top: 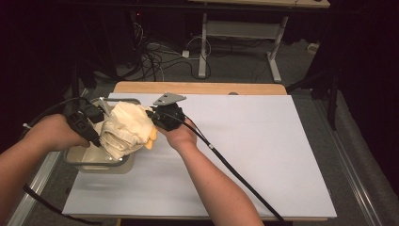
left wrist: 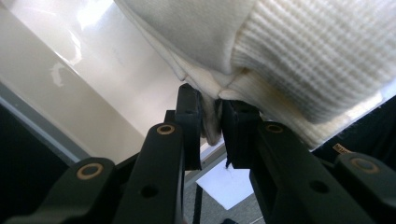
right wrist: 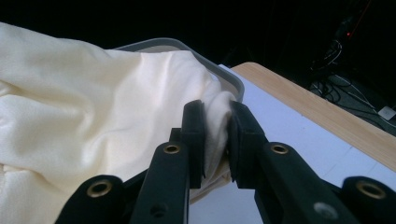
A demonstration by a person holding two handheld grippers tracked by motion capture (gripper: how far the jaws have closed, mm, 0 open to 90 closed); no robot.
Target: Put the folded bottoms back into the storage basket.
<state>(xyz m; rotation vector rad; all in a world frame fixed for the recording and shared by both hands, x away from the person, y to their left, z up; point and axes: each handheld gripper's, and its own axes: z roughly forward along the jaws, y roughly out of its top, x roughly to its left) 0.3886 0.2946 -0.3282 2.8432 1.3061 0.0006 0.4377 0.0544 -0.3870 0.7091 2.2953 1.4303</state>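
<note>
Cream knitted garment (top: pixel 123 128), folded into a bundle, hangs over the clear plastic bin (top: pixel 96 163) at the left edge of the white tabletop (top: pixel 263 155), held from both sides. On its left, the left gripper (top: pixel 96 140) has its jaws closed on a fold of the fabric beside the ribbed hem. On its right, the right gripper (top: pixel 153 117) pinches the opposite edge between its jaws, just over the bin's grey rim. A yellow patch (top: pixel 149 141) shows beneath the bundle.
</note>
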